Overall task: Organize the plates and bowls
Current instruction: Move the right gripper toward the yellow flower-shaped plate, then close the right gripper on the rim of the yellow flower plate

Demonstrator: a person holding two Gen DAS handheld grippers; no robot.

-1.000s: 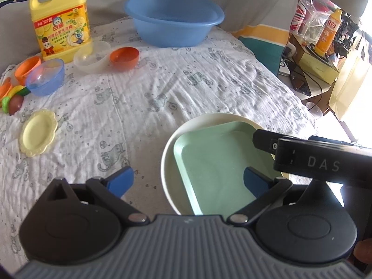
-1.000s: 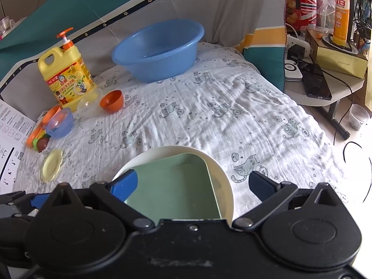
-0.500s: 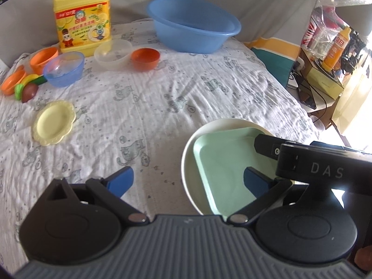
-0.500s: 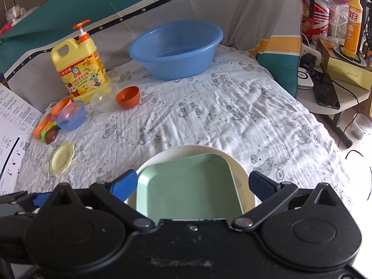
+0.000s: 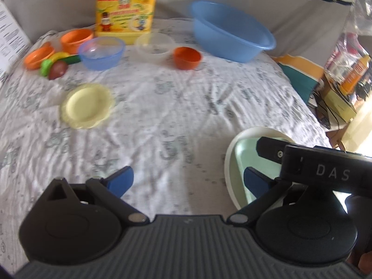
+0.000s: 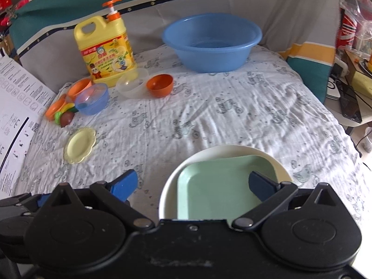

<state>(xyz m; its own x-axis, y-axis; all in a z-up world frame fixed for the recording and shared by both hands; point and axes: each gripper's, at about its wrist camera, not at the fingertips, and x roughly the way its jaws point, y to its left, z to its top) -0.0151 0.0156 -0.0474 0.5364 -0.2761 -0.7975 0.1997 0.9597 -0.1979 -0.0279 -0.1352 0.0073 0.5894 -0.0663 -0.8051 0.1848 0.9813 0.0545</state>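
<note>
on a bed sheet printed with cats, a green square plate sits nested in a white round plate near both grippers, left gripper and right gripper each spread apart and seemingly empty, a yellow plate well apart.

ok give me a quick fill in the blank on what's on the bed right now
1. The green square plate sits inside the round ____ plate.
2. The big blue basin stands to the ____ of the yellow detergent jug in the right wrist view.
3. The small yellow plate lies ____ on the sheet, stacked with nothing.
4. Both the left hand-held gripper and right hand-held gripper are ____.

Missing words: white; right; alone; open
</note>
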